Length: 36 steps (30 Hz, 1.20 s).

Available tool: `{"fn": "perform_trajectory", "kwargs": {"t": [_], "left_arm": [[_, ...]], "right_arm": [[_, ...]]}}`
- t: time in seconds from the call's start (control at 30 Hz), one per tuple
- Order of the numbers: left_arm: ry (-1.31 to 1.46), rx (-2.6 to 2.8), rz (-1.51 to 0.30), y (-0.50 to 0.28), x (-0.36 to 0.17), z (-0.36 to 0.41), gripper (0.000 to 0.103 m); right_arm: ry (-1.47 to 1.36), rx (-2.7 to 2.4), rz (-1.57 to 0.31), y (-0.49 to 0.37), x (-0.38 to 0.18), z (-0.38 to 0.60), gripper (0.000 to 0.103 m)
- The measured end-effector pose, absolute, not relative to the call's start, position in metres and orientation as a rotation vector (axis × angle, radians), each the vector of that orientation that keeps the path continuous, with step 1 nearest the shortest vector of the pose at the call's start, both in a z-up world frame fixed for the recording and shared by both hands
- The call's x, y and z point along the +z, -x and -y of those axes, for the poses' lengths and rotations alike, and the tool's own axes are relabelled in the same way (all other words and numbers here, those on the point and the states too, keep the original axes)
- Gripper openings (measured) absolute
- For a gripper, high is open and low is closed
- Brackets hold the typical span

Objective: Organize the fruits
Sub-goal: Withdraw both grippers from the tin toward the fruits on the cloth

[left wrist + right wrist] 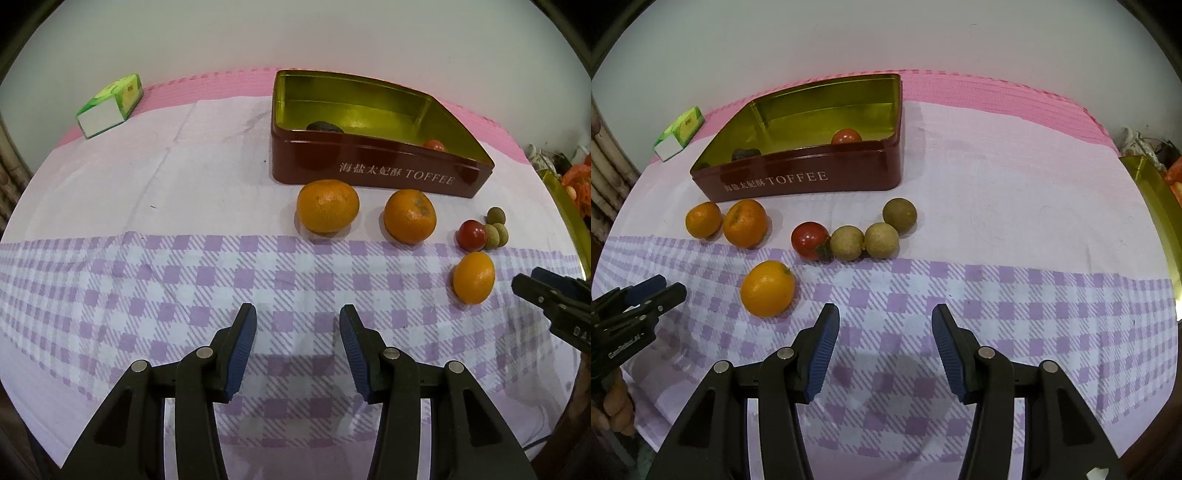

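A dark red TOFFEE tin (pixel 369 173) (pixel 798 184) stands open at the back, holding a red tomato (pixel 846 137) (pixel 435 144) and a dark lump (pixel 745 153) (pixel 324 127). In front of it lie three oranges (pixel 327 211) (pixel 410 216) (pixel 474 277), a red tomato (pixel 810 240) (pixel 471 235) and three brown longans (pixel 846 242) (pixel 881 240) (pixel 899 216). My left gripper (pixel 297 317) is open and empty over the checked cloth. My right gripper (pixel 885 315) is open and empty, just right of the nearest orange (pixel 767 288).
A green and white carton (pixel 110 105) (pixel 679 133) lies at the back left. A gold tin lid (pixel 1160 210) (pixel 570 218) stands at the right table edge with orange clutter behind it. A white wall runs behind the table.
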<state>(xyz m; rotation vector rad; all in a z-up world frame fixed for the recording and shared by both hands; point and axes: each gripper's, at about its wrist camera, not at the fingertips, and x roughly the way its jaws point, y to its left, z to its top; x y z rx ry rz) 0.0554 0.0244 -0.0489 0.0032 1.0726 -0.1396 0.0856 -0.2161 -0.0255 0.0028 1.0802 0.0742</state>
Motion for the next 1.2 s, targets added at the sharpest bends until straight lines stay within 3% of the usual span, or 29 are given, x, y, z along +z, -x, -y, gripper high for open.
{"fn": "perform_trajectory", "kwargs": {"t": [0.73, 0.87, 1.2], "left_arm": [[-0.013, -0.153, -1.066, -0.065, -0.056, -0.027, 0.049], [-0.016, -0.153, -1.065, -0.066, -0.055, -0.026, 0.049], [-0.019, -0.155, -1.064, -0.068, -0.056, -0.027, 0.05]], "right_arm": [[0.071, 0.074, -1.073, -0.131, -0.042, 0.188, 0.051], [0.074, 0.066, -1.07, -0.14, -0.041, 0.184, 0.045], [0.059, 0.058, -1.067, -0.127, -0.042, 0.189, 0.045]]}}
